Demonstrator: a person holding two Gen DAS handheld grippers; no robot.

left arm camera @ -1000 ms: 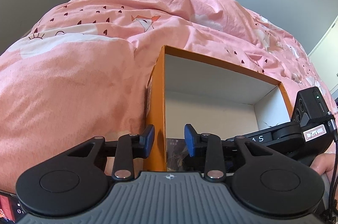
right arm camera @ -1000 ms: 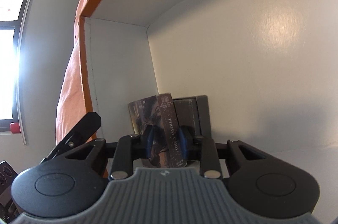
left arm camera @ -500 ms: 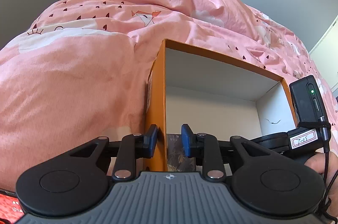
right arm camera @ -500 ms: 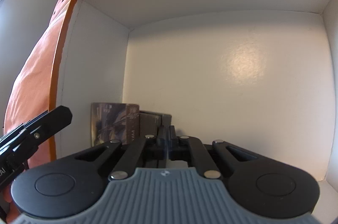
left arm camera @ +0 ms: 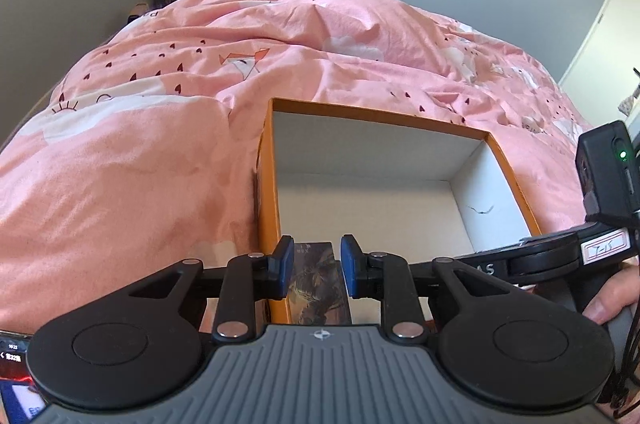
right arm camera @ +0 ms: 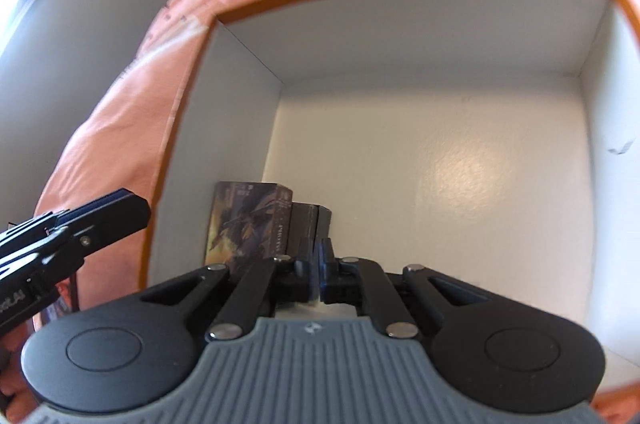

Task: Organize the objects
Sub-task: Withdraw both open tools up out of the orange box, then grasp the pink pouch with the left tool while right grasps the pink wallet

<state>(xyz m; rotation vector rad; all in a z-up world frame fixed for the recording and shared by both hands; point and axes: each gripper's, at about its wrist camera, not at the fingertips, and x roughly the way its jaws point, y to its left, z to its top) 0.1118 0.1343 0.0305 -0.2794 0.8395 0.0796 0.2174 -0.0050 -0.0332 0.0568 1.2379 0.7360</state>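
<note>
Dark card boxes (right arm camera: 256,224) stand upright in the near left corner of the orange box (left arm camera: 267,192), on a pink bedspread (left arm camera: 140,164). Left tongs (left arm camera: 316,266): narrow gap, gripping nothing. Right tongs (right arm camera: 319,266): fully closed, empty, above the box floor.

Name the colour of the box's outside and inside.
Orange outside, white inside on the box; clearest in the left wrist view.

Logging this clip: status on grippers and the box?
Right gripper shut, empty. Left gripper slightly open over orange box wall, gripping nothing. Card packs upright in box corner. Nothing blocking.
</note>
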